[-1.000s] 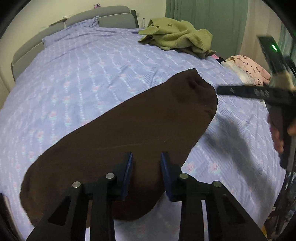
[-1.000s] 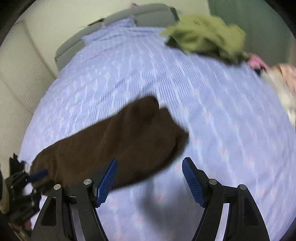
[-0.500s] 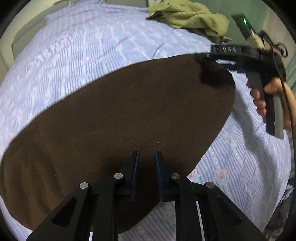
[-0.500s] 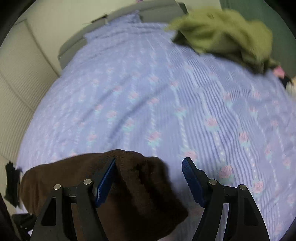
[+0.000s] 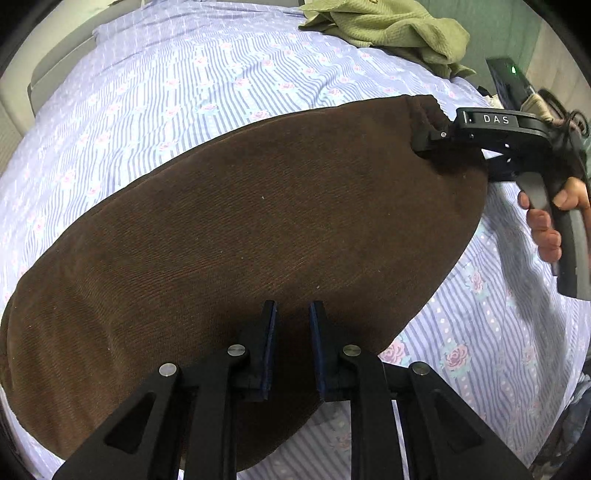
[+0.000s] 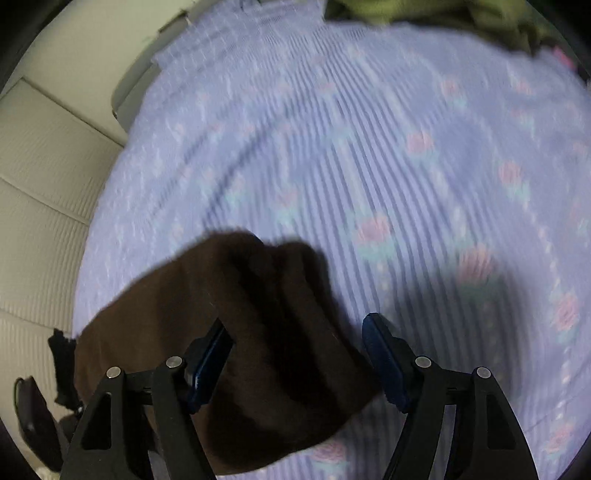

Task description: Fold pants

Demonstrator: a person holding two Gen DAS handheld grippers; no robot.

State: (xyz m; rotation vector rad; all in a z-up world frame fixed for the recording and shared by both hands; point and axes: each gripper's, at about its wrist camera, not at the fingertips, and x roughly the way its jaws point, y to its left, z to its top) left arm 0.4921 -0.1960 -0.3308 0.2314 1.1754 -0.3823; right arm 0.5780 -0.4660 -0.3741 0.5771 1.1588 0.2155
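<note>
1. Bare sheet on the bed [image 5: 177,85] lies open along the far side of the brown pants [image 5: 240,236], from there to the headboard.
2. A heaped green garment [image 5: 391,29] blocks the far right corner.
3. Near right of the pants, bare sheet shows beneath the right gripper [image 5: 424,142].

Over the last second the left tongs [image 5: 290,343] have narrowed to a slim gap at the near edge of the brown pants [image 5: 258,236]. The right tongs [image 6: 295,363], wide apart, have moved in over the pants' far corner.
</note>
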